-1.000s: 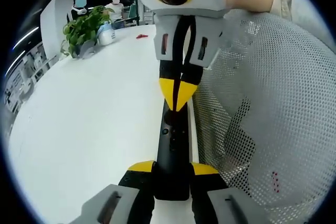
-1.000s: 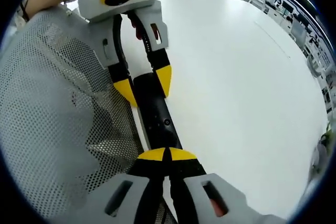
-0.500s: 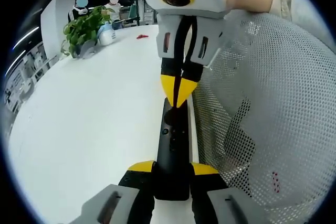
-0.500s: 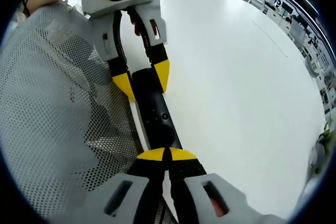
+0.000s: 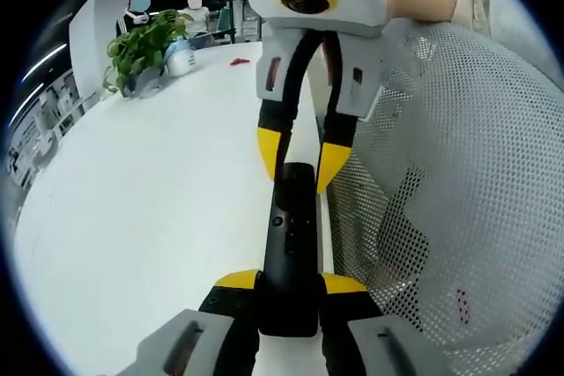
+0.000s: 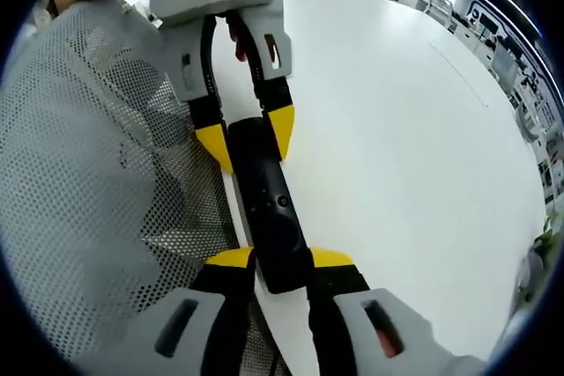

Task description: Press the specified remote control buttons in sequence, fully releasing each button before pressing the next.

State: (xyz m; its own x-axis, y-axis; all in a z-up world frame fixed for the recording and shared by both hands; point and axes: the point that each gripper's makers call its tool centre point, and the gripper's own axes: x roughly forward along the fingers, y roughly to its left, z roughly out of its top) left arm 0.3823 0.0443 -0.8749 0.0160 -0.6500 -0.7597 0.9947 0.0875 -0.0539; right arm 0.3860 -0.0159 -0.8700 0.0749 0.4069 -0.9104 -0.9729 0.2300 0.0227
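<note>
the black remote (image 5: 289,244) lies over the edge of the white table (image 5: 141,217), its long axis running straight from the left gripper (image 5: 288,283), which pinches its near end, to the right gripper (image 6: 280,261) at the far end. a second ago the right gripper's jaws were pressed together above the buttons; now they are spread astride the remote's end.
</note>
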